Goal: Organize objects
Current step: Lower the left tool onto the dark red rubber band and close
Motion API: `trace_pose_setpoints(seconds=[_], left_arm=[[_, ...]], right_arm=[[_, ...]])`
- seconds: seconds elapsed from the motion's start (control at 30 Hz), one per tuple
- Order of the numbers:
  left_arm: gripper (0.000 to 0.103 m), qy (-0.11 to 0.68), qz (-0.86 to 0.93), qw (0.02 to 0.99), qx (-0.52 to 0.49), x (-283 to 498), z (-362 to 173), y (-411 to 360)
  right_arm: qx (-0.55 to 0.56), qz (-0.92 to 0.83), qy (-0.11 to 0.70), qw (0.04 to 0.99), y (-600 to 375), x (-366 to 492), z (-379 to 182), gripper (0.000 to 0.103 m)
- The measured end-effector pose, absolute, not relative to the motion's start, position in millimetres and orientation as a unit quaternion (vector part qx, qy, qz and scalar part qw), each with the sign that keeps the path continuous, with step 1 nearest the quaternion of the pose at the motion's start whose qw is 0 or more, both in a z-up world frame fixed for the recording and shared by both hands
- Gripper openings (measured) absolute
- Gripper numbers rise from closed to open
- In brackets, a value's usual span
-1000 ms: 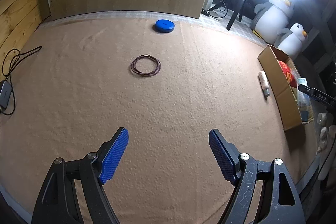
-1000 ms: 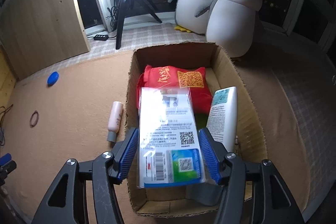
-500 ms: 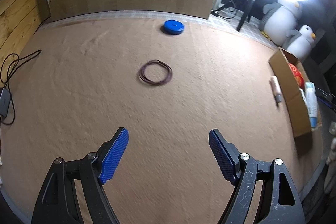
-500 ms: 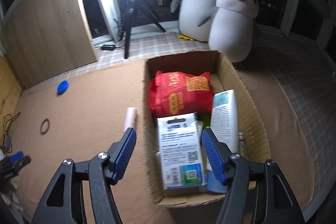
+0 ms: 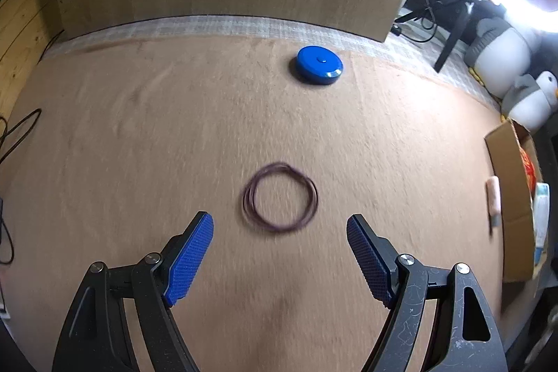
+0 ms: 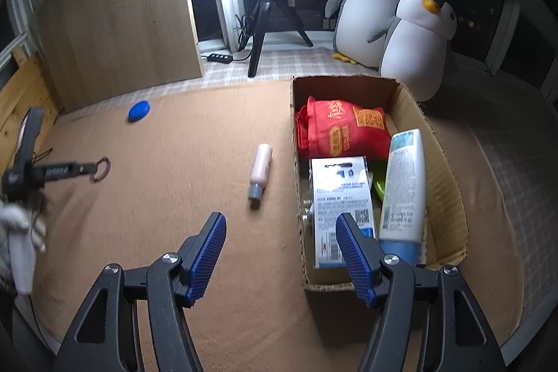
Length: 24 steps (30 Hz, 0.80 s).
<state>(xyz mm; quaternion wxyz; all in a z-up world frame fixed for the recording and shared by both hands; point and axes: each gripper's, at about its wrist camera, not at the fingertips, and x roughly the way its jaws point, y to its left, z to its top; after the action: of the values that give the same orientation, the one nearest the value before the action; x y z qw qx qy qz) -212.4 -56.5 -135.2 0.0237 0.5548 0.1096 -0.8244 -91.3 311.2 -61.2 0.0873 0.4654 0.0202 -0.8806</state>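
A brown carpet [image 6: 181,183] covers the floor; at its right side sits a cardboard box [image 6: 450,183] holding a red bag [image 6: 343,129], a white bottle [image 6: 404,183] and a flat white packet [image 6: 340,197]; a small pink bottle [image 6: 261,169] lies just left of the box; a blue disc [image 5: 319,64] rests near the far wall; the left gripper [image 5: 279,246] hangs spread and empty just short of a coil of rubber bands [image 5: 280,197]; the right gripper [image 6: 279,241] is spread, holding nothing, over the box's left wall.
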Motion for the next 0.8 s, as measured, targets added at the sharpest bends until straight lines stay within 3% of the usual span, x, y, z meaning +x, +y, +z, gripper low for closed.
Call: trace_pose_setpoints(seconds=[0.53,0.63,0.73,0.8], left_arm=[[0.079,0.056,-0.799,0.045,0.596,-247,-163,-44],[0.067,0.055,-0.804,0.048,0.591,-247,-160,-45],[0.048,0.055,-0.806,0.044,0.588,-247,-157,-45],[0.027,0.051,-0.807,0.038,0.587,-246,-155,-44]], right_arm=[[0.471,-0.878,0.008,0.082,325,-82,-63,0.062],[0.472,-0.878,0.005,0.083,325,-81,-64,0.062],[0.471,-0.878,0.005,0.083,326,-80,-64,0.062],[0.470,-0.879,0.007,0.082,326,-80,-64,0.062]])
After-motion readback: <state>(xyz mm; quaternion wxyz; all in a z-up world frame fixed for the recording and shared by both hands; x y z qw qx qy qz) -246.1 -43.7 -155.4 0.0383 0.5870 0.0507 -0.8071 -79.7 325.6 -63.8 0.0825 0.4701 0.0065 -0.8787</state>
